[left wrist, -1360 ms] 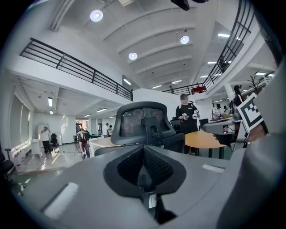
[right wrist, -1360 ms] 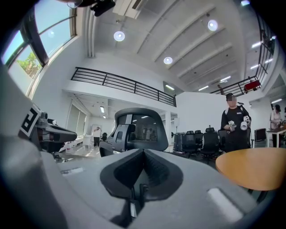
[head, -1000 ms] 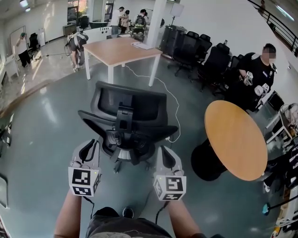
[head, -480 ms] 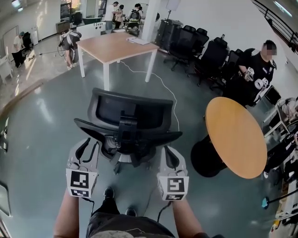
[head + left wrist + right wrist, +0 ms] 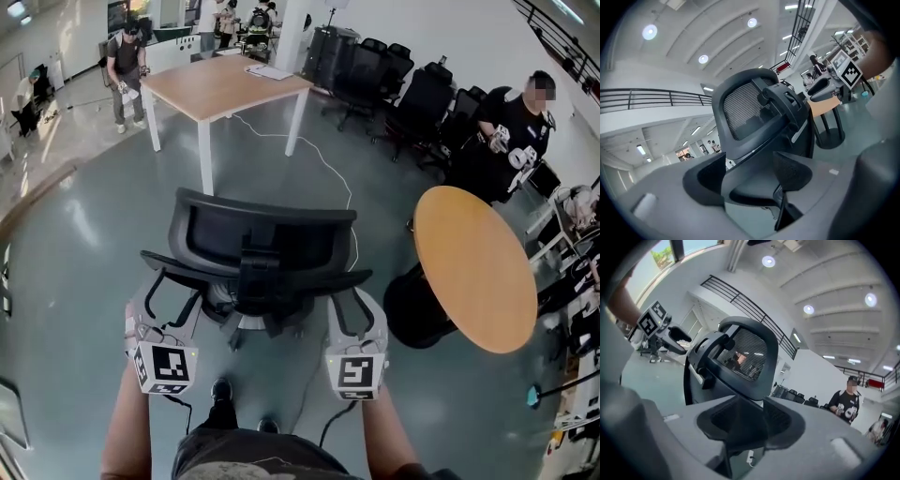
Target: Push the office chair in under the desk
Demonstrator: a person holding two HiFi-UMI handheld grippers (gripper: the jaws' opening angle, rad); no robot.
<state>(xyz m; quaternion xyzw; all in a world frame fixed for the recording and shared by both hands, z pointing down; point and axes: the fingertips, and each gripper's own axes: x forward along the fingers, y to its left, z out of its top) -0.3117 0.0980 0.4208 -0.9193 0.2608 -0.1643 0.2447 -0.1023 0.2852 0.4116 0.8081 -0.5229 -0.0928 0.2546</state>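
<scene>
The black office chair (image 5: pixel 267 248) stands in front of me with its mesh backrest (image 5: pixel 745 108) toward me. The wooden desk (image 5: pixel 220 84) with white legs is well beyond it. My left gripper (image 5: pixel 169 292) is at the left armrest (image 5: pixel 161 265). Its jaws have just been opening and stand wide, and the armrest's end lies between the pads (image 5: pixel 707 182) without being pressed. My right gripper (image 5: pixel 356 307) is at the right armrest (image 5: pixel 354 279). Its jaws have also just been opening and stand partly apart around the dark armrest end (image 5: pixel 740 427).
A round wooden table (image 5: pixel 473 267) on a black base stands close on the right. A white cable (image 5: pixel 328 178) runs over the floor toward the desk. A row of black chairs (image 5: pixel 394 84) and a person (image 5: pixel 516 131) are at the back right. Another person (image 5: pixel 122 61) stands at the far left.
Both grippers' jaws have spread apart and now sit around the armrest ends. The chair now sits lower in the picture, and the grippers have sunk a little.
</scene>
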